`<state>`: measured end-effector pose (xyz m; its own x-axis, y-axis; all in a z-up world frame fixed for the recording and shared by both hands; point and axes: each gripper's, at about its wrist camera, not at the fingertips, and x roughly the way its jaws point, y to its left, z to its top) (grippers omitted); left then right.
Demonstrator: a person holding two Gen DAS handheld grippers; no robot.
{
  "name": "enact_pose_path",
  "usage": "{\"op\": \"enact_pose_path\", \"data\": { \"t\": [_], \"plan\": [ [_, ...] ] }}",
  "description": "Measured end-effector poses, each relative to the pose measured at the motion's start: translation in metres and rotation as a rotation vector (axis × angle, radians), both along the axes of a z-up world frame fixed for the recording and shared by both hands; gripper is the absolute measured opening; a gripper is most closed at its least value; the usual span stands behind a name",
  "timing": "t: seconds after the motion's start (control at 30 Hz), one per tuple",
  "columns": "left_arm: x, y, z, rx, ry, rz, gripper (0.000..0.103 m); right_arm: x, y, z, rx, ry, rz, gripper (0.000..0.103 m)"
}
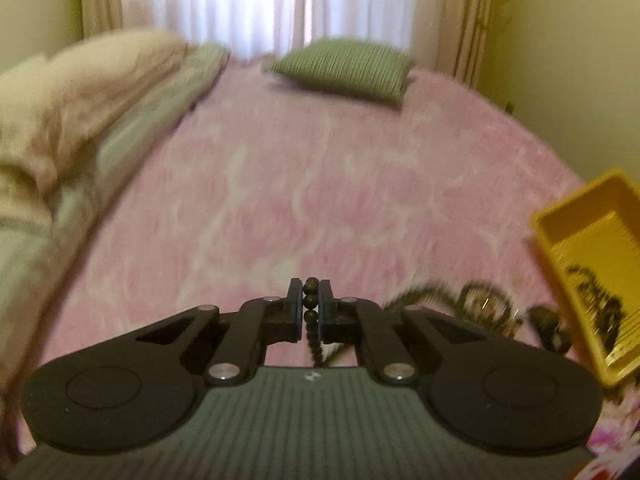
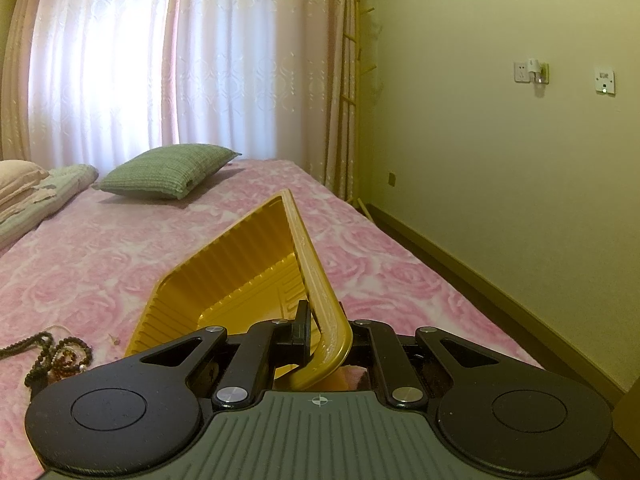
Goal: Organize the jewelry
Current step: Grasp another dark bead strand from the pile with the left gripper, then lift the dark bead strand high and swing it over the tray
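Note:
My left gripper (image 1: 311,304) is shut on a dark bead strand (image 1: 311,301) that hangs below the jaws, held above the pink bed. More dark bead jewelry (image 1: 476,300) lies in a heap on the bed to its right. My right gripper (image 2: 320,334) is shut on the rim of a yellow plastic tray (image 2: 248,268) and holds it tilted. The tray (image 1: 592,264) is at the right edge of the left wrist view, with dark beads inside it. The bead heap (image 2: 56,354) also shows at the lower left of the right wrist view.
The pink floral bedspread (image 1: 320,180) fills the scene. A green cushion (image 1: 344,68) lies at the far end by the curtains, and folded bedding and pillows (image 1: 80,112) run along the left side. The wall and floor (image 2: 480,264) lie to the right of the bed.

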<state>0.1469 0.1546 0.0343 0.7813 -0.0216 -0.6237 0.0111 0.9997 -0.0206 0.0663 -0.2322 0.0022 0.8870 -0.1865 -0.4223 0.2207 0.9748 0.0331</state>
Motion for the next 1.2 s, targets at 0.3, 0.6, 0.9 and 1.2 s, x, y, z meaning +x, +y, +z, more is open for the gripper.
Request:
{"op": "enact_pose_path", "data": {
  "t": [0.3,0.6,0.9,1.2],
  "plan": [
    [0.005,-0.023,0.095,0.042,-0.178,-0.081,0.006,-0.002,0.001,0.002,0.002,-0.005,0.005,0.009],
    [0.010,-0.037,0.178,0.065,-0.324,-0.121,0.006,-0.002,0.004,0.006,0.001,-0.013,0.011,0.009],
    [0.024,-0.068,0.238,0.081,-0.404,-0.212,0.006,-0.003,0.004,0.006,0.002,-0.013,0.012,0.009],
    [0.042,-0.122,0.280,0.079,-0.458,-0.329,0.006,-0.003,0.004,0.006,0.003,-0.014,0.011,0.009]
  ]
}}
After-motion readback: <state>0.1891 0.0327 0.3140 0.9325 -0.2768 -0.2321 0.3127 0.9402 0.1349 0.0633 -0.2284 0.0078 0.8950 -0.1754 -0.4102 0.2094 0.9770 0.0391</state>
